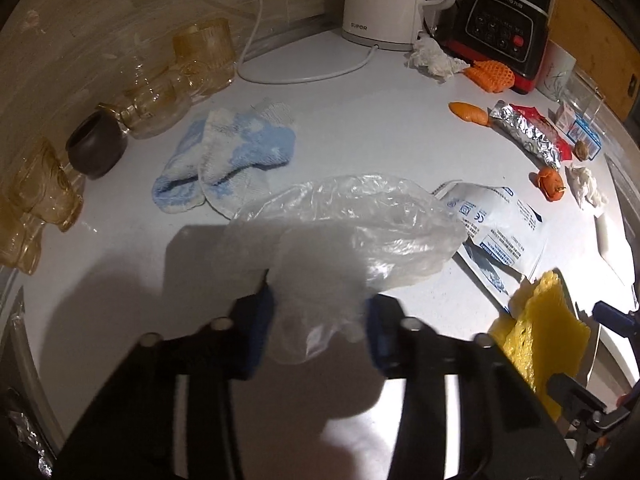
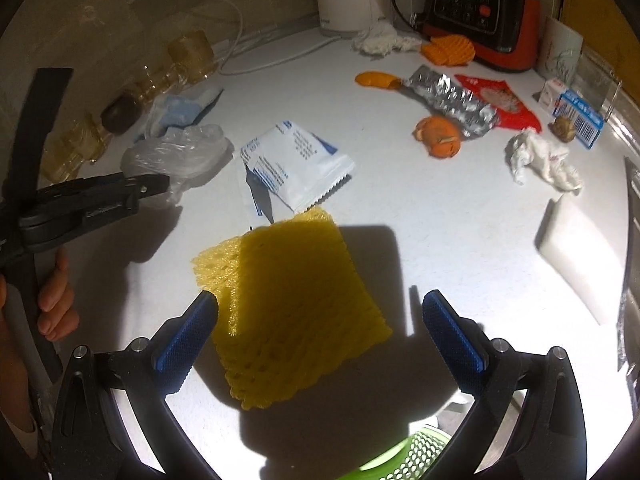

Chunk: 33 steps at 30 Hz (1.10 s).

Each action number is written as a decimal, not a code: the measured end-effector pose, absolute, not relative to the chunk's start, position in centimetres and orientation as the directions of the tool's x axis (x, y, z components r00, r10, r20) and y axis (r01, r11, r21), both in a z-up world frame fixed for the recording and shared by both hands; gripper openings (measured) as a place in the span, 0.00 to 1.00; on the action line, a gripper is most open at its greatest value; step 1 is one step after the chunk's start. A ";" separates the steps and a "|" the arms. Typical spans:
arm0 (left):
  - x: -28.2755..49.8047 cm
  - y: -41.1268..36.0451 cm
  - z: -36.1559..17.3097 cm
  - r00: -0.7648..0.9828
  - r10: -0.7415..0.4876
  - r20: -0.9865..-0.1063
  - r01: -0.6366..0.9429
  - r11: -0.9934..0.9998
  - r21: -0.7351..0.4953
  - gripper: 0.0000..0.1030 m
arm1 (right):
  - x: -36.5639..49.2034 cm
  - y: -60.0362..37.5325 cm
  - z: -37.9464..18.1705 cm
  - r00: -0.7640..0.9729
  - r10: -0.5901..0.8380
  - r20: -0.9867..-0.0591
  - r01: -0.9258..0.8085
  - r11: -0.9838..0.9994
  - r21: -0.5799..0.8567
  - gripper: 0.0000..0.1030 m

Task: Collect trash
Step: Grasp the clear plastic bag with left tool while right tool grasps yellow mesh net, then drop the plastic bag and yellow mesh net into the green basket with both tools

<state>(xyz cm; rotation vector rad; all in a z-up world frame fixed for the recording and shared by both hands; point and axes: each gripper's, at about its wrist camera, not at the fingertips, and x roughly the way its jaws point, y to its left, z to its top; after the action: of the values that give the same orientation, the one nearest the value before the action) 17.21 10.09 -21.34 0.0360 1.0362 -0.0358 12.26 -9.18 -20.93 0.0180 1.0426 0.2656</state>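
Where it meets the left gripper's (image 1: pixel 320 312) clamped fingers, clear crinkled plastic bag (image 1: pixel 360 220); right gripper's (image 2: pixel 320 332) apart.

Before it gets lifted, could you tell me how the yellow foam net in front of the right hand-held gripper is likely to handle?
The yellow foam net looks thin and open-meshed, so probably very light. It lies flat, with one corner slightly curled, so it will likely sag when pinched at one edge. Its ribbed surface should grip the pads rather than slip.
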 end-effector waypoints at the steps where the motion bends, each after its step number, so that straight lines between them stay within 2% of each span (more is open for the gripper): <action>1: 17.1 10.1 -21.3 0.512 -0.018 -0.859 0.047 0.999 0.007 0.27 | 12.4 -9.2 -21.2 0.465 0.233 -0.854 -0.203 0.967 0.153 0.98; 2: 17.1 10.1 -21.3 0.515 -0.022 -0.857 0.047 0.999 0.002 0.22 | 12.5 -9.2 -21.4 0.459 0.239 -0.856 -0.200 0.966 0.163 0.98; 4: 16.9 10.1 -21.2 0.518 -0.031 -0.855 0.049 0.999 -0.006 0.19 | 12.5 -9.1 -21.7 0.449 0.244 -0.859 -0.195 0.966 0.173 0.98; 6: 16.5 10.3 -21.0 0.523 -0.039 -0.851 0.052 0.999 -0.014 0.18 | 12.2 -8.7 -21.8 0.461 0.218 -0.860 -0.203 0.969 0.137 0.91; 8: 15.9 10.2 -20.6 0.528 -0.043 -0.848 0.059 0.998 -0.014 0.17 | 11.9 -8.2 -21.8 0.473 0.194 -0.860 -0.219 0.971 0.098 0.75; 9: 15.6 10.3 -20.4 0.532 -0.046 -0.845 0.064 0.998 -0.014 0.17 | 11.8 -8.0 -21.7 0.474 0.207 -0.856 -0.230 0.967 0.107 0.71; 11: 14.9 10.1 -19.9 0.541 -0.049 -0.840 0.077 0.997 -0.008 0.17 | 11.6 -8.1 -21.5 0.474 0.226 -0.851 -0.234 0.964 0.126 0.52; 12: 14.6 10.0 -19.6 0.545 -0.052 -0.837 0.084 0.996 -0.008 0.17 | 11.5 -8.2 -21.5 0.473 0.239 -0.848 -0.230 0.963 0.143 0.47; 13: 14.3 10.0 -19.4 0.547 -0.056 -0.835 0.089 0.996 -0.008 0.17 | 11.3 -8.5 -21.3 0.474 0.254 -0.843 -0.226 0.960 0.162 0.36; 14: 13.9 9.8 -19.0 0.549 -0.063 -0.834 0.099 0.995 -0.011 0.17 | 11.2 -8.7 -21.0 0.476 0.271 -0.837 -0.224 0.957 0.182 0.17; 15: 13.5 9.6 -18.7 0.551 -0.072 -0.832 0.108 0.994 -0.015 0.17 | 11.0 -8.9 -20.9 0.473 0.290 -0.832 -0.225 0.953 0.203 0.14; 17: 12.5 9.2 -17.8 0.559 -0.096 -0.824 0.131 0.991 -0.027 0.17 | 10.3 -9.7 -20.3 0.471 0.347 -0.811 -0.228 0.936 0.268 0.14; 21: 9.7 7.5 -15.9 0.585 -0.118 -0.802 0.181 0.983 -0.012 0.17 | 7.8 -11.4 -18.6 0.504 0.363 -0.784 -0.235 0.931 0.280 0.14; 24: 7.5 5.7 -14.7 0.571 -0.182 -0.800 0.230 0.972 -0.057 0.17 | 5.1 -13.3 -17.3 0.526 0.366 -0.767 -0.239 0.930 0.279 0.14; 29: 2.3 0.7 -13.9 0.512 -0.294 -0.808 0.367 0.924 -0.103 0.17 | -0.3 -17.8 -15.7 0.557 0.323 -0.766 -0.210 0.946 0.246 0.14; 33: -2.1 -4.1 -15.6 0.406 -0.356 -0.842 0.454 0.878 -0.152 0.17 | -4.4 -22.0 -15.8 0.562 0.254 -0.787 -0.159 0.967 0.199 0.14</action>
<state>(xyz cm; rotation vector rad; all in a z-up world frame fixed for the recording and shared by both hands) -2.06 -4.05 -15.58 0.1062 1.0338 -0.5121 -4.37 -21.97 -15.84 0.1099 0.9441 0.2438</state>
